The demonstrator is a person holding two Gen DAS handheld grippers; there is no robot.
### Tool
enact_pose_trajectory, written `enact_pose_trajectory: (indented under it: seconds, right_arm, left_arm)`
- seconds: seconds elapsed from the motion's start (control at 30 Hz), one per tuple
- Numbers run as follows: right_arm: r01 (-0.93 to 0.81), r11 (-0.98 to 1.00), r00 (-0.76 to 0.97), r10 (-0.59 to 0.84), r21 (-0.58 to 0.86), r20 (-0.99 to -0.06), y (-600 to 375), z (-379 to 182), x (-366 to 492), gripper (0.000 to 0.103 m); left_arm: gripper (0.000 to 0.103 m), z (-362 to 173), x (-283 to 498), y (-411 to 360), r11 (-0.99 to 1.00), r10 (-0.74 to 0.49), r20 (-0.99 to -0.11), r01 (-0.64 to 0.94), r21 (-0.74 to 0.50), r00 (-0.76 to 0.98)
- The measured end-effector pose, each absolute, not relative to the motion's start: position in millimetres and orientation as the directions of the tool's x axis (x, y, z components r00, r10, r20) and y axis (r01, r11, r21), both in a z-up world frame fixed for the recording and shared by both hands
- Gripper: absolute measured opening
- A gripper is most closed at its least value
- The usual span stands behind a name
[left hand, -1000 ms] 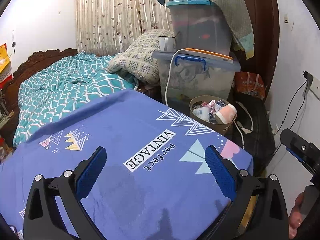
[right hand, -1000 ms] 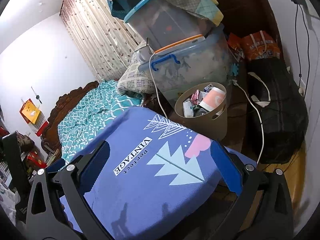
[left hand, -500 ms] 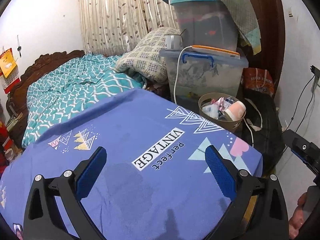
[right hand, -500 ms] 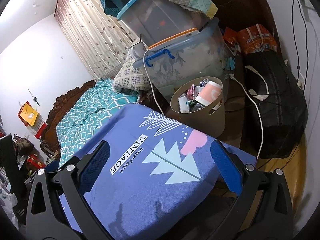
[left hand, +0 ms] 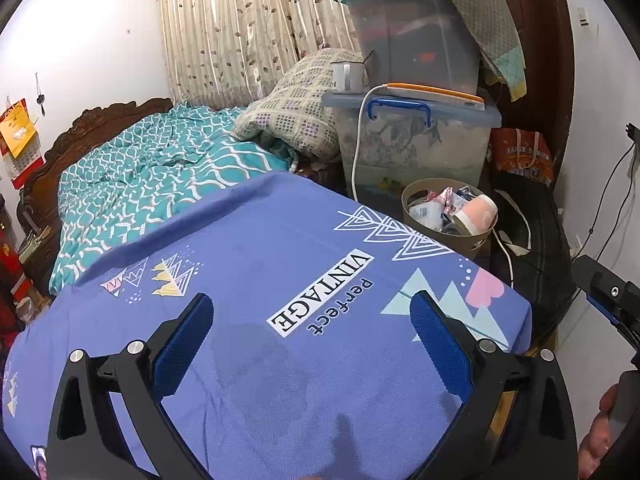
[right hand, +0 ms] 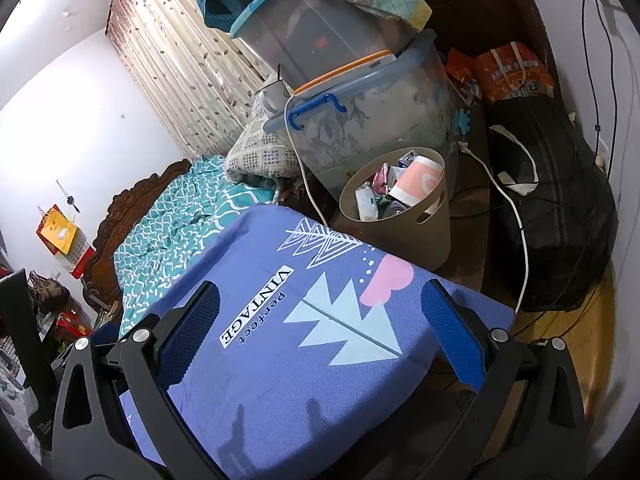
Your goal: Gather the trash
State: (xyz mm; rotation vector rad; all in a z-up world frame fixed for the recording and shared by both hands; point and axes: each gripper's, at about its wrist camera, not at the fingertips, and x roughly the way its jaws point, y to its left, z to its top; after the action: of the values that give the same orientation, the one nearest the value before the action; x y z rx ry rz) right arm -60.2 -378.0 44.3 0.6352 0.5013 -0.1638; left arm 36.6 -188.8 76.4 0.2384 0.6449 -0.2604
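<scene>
**A:** Two views, left wrist first. Your left gripper (left hand: 310, 338) hangs over the purple cloth (left hand: 260, 280) with its two blue pads spread wide and nothing between them. One tan wastebasket (left hand: 448, 236) sits past the cloth's far corner, stuffed with wrappers and one pink-and-white cup (left hand: 478, 214). Behind it I count two plastic storage bins, stacked: the lower one (left hand: 420, 144) with a blue handle, the upper one (left hand: 412, 40) under draped fabric. One white mug (left hand: 346, 76) stands on the lower lid.

**B:** And the right wrist?

**A:** Same deal. Your right gripper (right hand: 318, 334) is gaping too, holding nothing, above that cloth's corner. The wastebasket (right hand: 400, 224) is just beyond, trash inside, beside one black bag (right hand: 548, 208) with one orange bag (right hand: 508, 72) on top. One white cable (right hand: 516, 208) trails down between them.
</scene>
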Motion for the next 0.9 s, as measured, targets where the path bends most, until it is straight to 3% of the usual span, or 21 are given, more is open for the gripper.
enact_pose_trajectory:
  seconds: [0.9]
  right_arm:
    - [0.308,0.787,0.867,-0.001,0.534,-0.498,-380.2,41.7,-60.3,0.100]
  left_arm:
    - [0.095,75.1,33.9,-186.0,0.939,-0.047,-0.564,0.229,0.257,0.824]
